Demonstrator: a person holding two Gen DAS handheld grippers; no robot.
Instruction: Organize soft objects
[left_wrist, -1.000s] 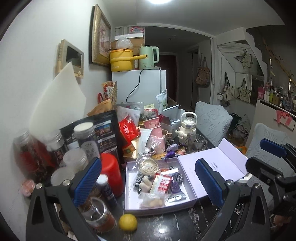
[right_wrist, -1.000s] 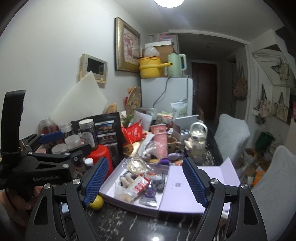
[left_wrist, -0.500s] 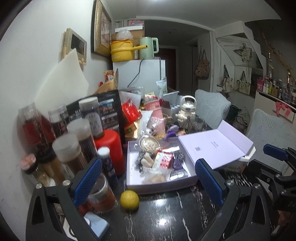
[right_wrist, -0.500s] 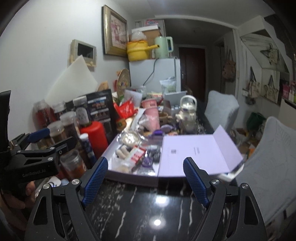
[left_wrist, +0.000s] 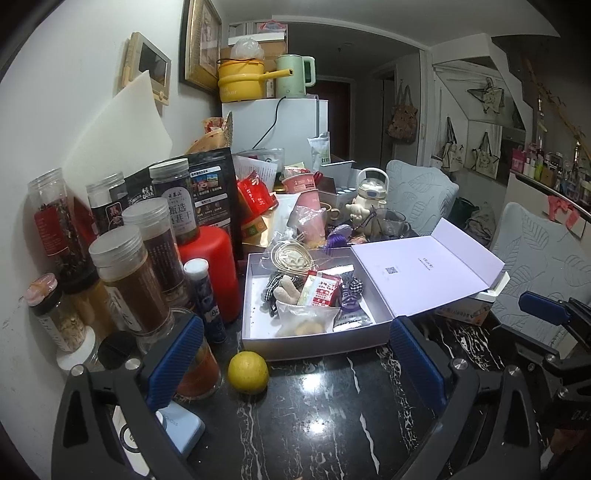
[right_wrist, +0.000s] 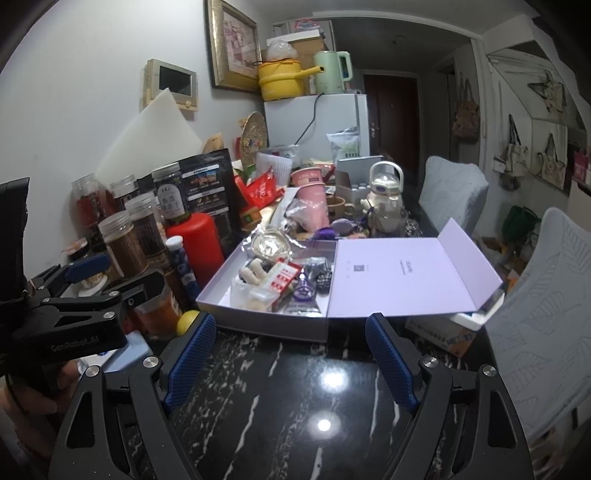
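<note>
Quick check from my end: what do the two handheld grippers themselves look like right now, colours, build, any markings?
Both match: the left gripper and right gripper have black angular frames with triangular cut-outs, silver round bolts, and jaws lined with ribbed blue pads. In the right wrist view the left gripper's black body carries faint pale lettering on its side. No cables or sleeves are visible.

Black marble table (left_wrist: 332, 424), white-veined, glossy, crowded at its wall side. On it: open lavender box (left_wrist: 255, 332), lid folded flat to the right; yellow lemon (left_wrist: 247, 373) just before the box; red canister (left_wrist: 212, 273); clear lidded jars (left_wrist: 125, 280); blue tube (left_wrist: 205, 295); pale blue device (left_wrist: 181, 435); white kettle-shaped jug (left_wrist: 371, 199).
</note>
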